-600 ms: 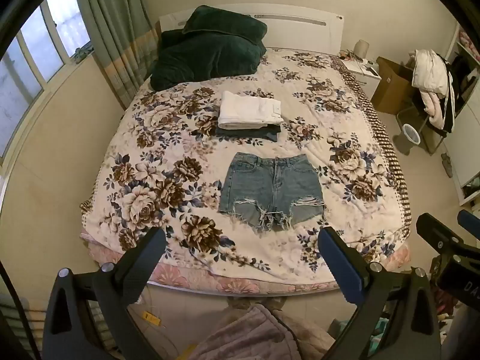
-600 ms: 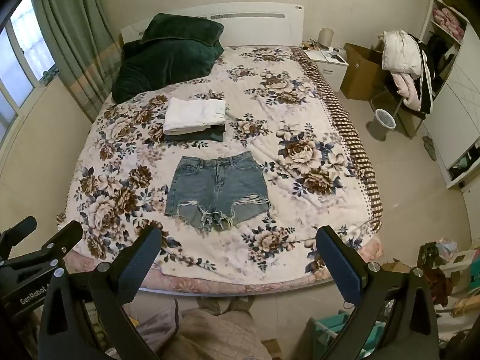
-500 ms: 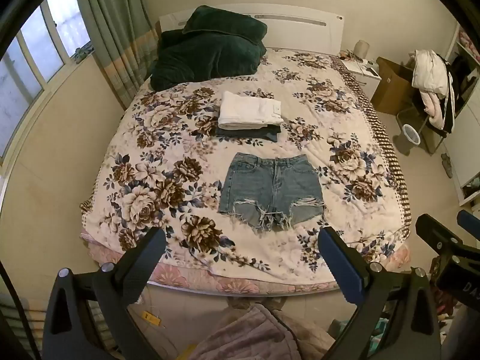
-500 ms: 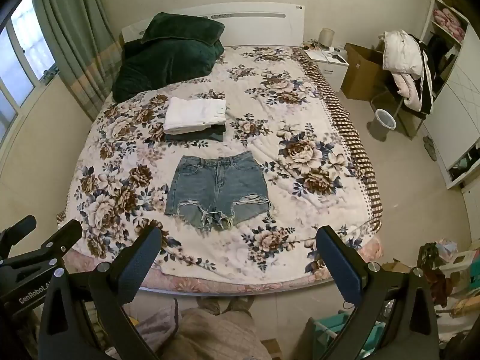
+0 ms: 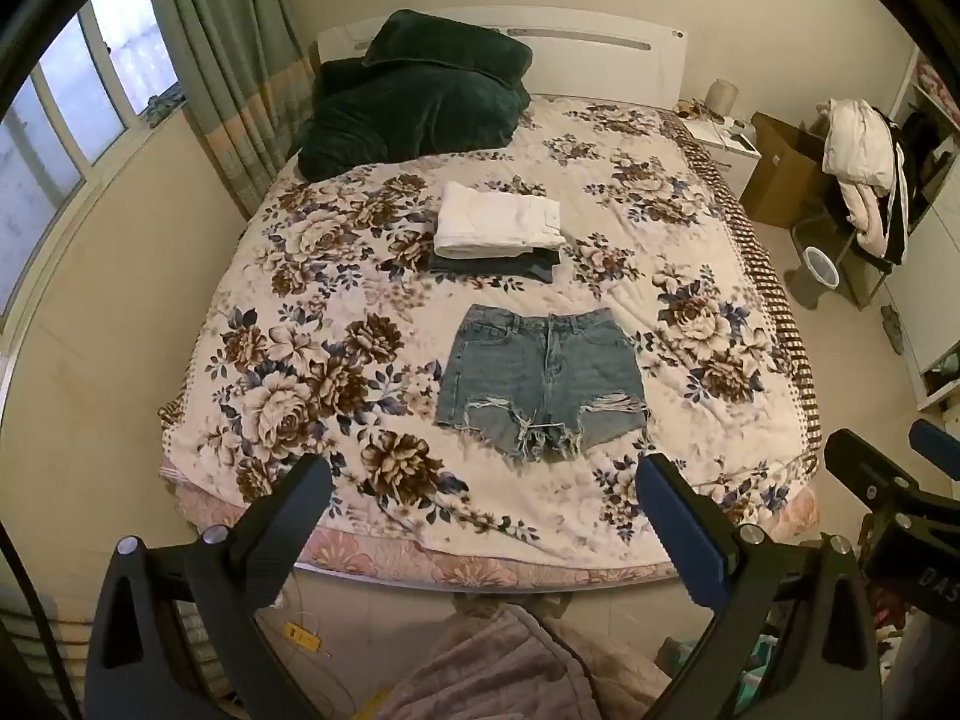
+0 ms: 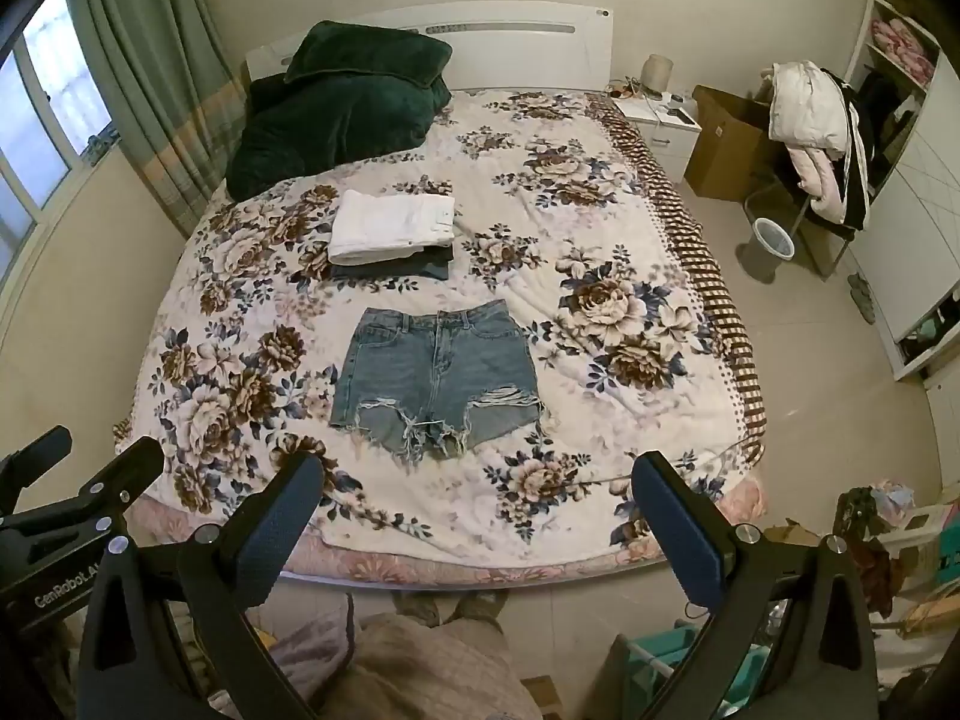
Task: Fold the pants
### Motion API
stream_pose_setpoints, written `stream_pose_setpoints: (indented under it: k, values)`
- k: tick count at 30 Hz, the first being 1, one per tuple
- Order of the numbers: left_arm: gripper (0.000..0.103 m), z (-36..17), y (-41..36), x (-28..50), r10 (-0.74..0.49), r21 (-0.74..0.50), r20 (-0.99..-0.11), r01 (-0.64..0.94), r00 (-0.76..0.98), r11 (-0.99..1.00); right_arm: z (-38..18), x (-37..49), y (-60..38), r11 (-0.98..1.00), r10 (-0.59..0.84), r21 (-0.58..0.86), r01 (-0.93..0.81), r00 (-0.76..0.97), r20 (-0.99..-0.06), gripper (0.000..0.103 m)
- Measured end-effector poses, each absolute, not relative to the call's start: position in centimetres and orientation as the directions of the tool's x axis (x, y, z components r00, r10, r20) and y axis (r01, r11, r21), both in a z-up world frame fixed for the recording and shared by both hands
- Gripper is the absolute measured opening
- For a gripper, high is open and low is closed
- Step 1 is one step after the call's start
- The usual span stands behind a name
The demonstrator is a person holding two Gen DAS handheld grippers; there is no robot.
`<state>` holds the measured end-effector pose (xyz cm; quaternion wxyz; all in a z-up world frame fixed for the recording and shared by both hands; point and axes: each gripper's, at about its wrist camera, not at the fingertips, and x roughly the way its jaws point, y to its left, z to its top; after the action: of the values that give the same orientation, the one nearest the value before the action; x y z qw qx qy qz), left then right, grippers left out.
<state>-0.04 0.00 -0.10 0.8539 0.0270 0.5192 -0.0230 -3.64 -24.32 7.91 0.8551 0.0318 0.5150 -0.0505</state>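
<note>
A pair of frayed blue denim shorts (image 5: pixel 543 381) lies flat and unfolded on the floral bed cover, waistband toward the headboard; it also shows in the right wrist view (image 6: pixel 437 381). My left gripper (image 5: pixel 483 477) is open and empty, held above the foot of the bed, short of the shorts. My right gripper (image 6: pixel 474 474) is open and empty, likewise above the foot of the bed. The right gripper shows at the right edge of the left wrist view (image 5: pixel 888 492), and the left gripper shows at the left edge of the right wrist view (image 6: pixel 72 498).
A folded stack, white pants (image 5: pixel 498 222) on dark ones, sits beyond the shorts. Dark green pillows (image 5: pixel 414 108) lie by the headboard. Curtain and window are at the left. A nightstand (image 6: pixel 660 120), cardboard box (image 6: pixel 726 144), bin (image 6: pixel 774 237) and clothes-laden chair (image 6: pixel 822 132) stand right of the bed.
</note>
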Motion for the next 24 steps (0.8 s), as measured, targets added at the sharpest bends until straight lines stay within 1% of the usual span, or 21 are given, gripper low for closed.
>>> stream_pose_setpoints:
  k: [24]
  values:
    - [0.103,0.02,0.01,-0.03,-0.009,0.019,-0.886,0.057,0.463,0.998,7.79,-3.42,-24.43,0.993,-0.059,-0.005,0.118,0.457,-0.887,0.103]
